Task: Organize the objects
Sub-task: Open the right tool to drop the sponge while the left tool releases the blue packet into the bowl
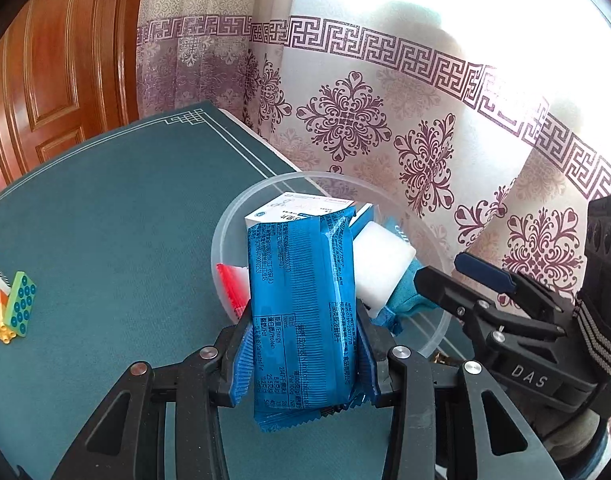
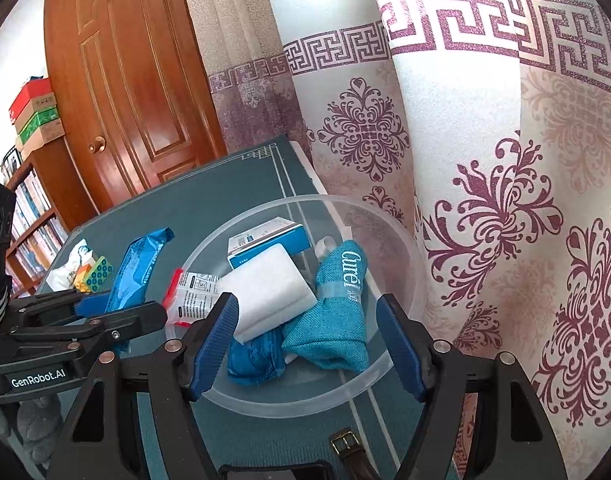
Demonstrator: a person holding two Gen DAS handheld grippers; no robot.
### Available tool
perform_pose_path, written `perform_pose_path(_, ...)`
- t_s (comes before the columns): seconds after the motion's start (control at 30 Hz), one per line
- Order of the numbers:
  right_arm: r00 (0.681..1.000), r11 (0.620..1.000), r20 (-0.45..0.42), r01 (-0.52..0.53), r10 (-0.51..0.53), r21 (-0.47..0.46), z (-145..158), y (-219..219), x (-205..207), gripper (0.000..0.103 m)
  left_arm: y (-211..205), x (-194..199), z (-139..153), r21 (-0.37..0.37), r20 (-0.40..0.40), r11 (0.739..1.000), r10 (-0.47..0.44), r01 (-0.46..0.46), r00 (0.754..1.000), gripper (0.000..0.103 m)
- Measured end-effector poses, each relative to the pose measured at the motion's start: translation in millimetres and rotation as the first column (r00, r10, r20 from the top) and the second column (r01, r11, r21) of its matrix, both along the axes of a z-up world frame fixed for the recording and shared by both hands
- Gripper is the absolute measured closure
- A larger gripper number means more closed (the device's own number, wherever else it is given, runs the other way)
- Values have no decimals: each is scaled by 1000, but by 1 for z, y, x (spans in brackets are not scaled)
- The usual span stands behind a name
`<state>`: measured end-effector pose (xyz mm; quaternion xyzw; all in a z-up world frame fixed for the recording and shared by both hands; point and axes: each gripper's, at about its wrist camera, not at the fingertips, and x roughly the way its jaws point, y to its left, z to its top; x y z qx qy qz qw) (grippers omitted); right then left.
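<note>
My left gripper (image 1: 303,356) is shut on a blue snack packet (image 1: 301,300), held upright just in front of a clear plastic bowl (image 1: 233,216). The right wrist view shows that packet (image 2: 139,268) and gripper (image 2: 105,304) left of the bowl (image 2: 405,240). My right gripper (image 2: 305,344) hangs open over the bowl's near side with nothing pressed between its pads; it shows at the right (image 1: 453,276) in the left wrist view. In the bowl lie a white-and-blue box (image 2: 265,240), a white foam block (image 2: 269,296), a teal cloth pouch (image 2: 337,316) and a red-and-white sachet (image 2: 189,292).
Toy bricks (image 1: 15,308) and a white packet (image 2: 71,264) lie on the green table mat (image 1: 125,220) at the left. A patterned curtain (image 2: 485,200) hangs close behind the bowl. A brown belt buckle (image 2: 345,442) lies near the front edge. A wooden door (image 2: 137,100) stands behind.
</note>
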<state>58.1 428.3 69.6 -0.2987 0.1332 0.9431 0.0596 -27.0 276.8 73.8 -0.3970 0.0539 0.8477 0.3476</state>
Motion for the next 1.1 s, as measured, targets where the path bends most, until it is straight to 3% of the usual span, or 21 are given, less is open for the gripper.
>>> perform_pose_path(0.27, 1000, 1000, -5, 0, 0, -8, -1, 1, -1, 30, 16, -16, -2, 110, 59, 993, 27, -33, 998, 56)
perform_pose_path(0.37, 1000, 1000, -5, 2, -2, -11, -1, 1, 0, 30, 17, -20, -5, 117, 78, 992, 40, -49, 996, 53)
perform_pose_path(0.4, 1000, 1000, -5, 2, -2, -11, -1, 1, 0, 30, 16, -21, -6, 116, 79, 992, 42, -51, 996, 51)
perform_pose_path(0.47, 1000, 1000, -5, -1, 1, -11, -1, 1, 0, 30, 11, -20, -6, 118, 72, 991, 60, -68, 996, 34)
perform_pose_path(0.5, 1000, 1000, -6, -2, 2, -9, -1, 1, 0, 30, 9, -19, -5, 118, 62, 990, 73, -80, 995, 33)
perform_pose_path(0.8, 1000, 1000, -8, -5, 5, 5, 0, -5, 1, 30, -12, -16, -3, 57, -14, 988, 147, -145, 989, 30)
perform_pose_path(0.93, 1000, 1000, -6, -6, 6, 6, 0, -7, 1, 30, -21, -13, -3, 36, -47, 982, 185, -184, 982, 17)
perform_pose_path(1.1, 1000, 1000, -11, -3, 3, 3, 2, -9, 1, 30, -25, -7, -4, -7, -104, 980, 199, -201, 974, 9)
